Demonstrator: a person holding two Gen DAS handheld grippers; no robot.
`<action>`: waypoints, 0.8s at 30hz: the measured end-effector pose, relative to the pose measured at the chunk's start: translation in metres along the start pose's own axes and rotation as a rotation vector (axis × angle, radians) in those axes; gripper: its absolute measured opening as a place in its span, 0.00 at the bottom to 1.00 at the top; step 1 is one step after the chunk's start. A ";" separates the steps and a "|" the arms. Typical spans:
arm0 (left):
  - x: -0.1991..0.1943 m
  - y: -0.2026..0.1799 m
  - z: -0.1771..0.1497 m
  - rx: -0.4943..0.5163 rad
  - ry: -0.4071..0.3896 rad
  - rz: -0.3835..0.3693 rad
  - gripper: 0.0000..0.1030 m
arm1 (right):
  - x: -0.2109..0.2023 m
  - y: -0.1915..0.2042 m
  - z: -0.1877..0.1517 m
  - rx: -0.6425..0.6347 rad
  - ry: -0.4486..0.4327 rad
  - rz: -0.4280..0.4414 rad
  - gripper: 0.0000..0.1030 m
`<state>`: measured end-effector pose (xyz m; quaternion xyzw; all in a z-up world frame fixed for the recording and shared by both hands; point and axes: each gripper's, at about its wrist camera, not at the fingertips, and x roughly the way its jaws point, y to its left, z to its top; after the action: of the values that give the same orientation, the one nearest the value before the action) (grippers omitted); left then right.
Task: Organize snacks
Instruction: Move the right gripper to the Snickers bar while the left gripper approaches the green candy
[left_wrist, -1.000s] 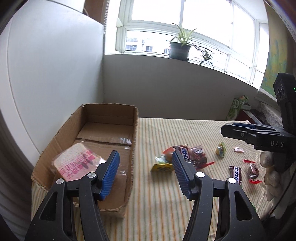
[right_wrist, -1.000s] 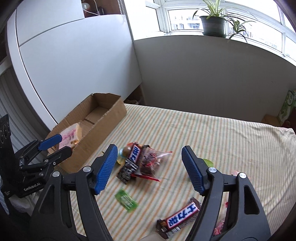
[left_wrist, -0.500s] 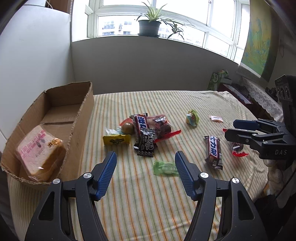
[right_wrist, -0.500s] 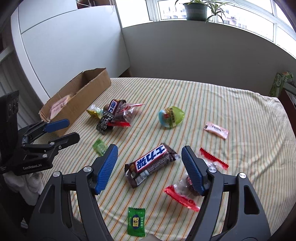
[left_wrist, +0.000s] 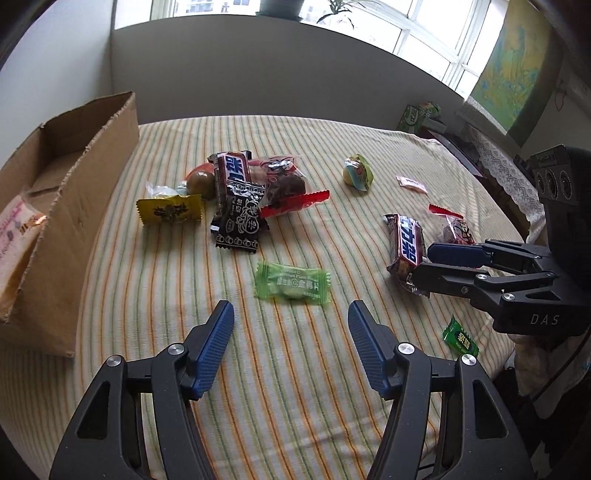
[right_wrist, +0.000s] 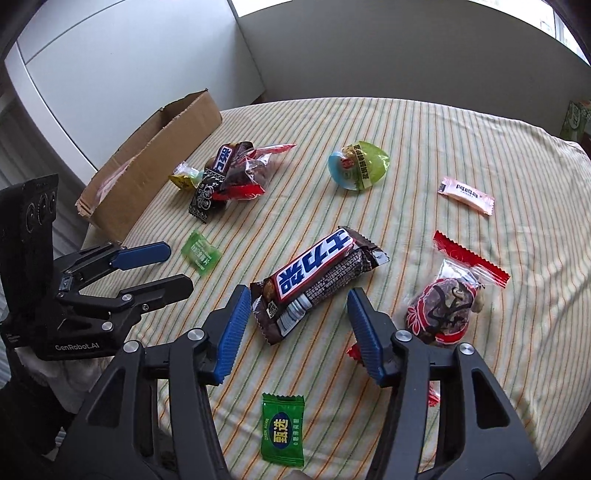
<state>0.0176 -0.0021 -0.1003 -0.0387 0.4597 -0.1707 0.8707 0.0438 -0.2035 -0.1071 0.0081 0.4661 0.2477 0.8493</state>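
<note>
Hovering low over the striped tablecloth (left_wrist: 295, 369) of the table, the left claw (left_wrist: 291, 334) stands apart and empty, its blue pads just short of a pale green candy (left_wrist: 292, 284) that lies flat on the cloth. The right claw (right_wrist: 295, 325) also stands apart, though its jaws have just been closing; the near end of a brown chocolate bar (right_wrist: 317, 282) with blue lettering lies between its pads, and neither pad presses on the wrapper. Just right of that bar sits a clear packet with a red sealed edge (right_wrist: 448, 299), and a dark green candy (right_wrist: 282, 432) lies close under the right claw. Farther back, a small heap holds a second chocolate bar (left_wrist: 232, 177), a black sachet (left_wrist: 240, 221), a yellow sachet (left_wrist: 170, 210) and a red-edged packet (left_wrist: 284, 184). A green and blue egg-shaped snack (right_wrist: 358, 164) and a pink sweet (right_wrist: 466, 195) lie apart from the rest. An open cardboard box (left_wrist: 85, 192) stands at the left edge of the table with a wrapped pink-printed package (left_wrist: 14, 236) inside.
</note>
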 end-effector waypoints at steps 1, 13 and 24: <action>0.001 0.001 0.002 -0.009 0.005 -0.010 0.62 | 0.002 -0.001 0.002 0.004 0.001 -0.003 0.56; 0.019 -0.026 0.017 0.064 0.027 0.000 0.57 | 0.009 -0.006 0.016 0.004 -0.002 -0.036 0.53; 0.023 -0.036 0.014 0.149 0.007 0.086 0.54 | 0.010 0.000 0.012 -0.054 0.002 -0.064 0.53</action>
<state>0.0316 -0.0445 -0.1024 0.0468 0.4498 -0.1670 0.8761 0.0578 -0.1967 -0.1087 -0.0300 0.4602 0.2328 0.8562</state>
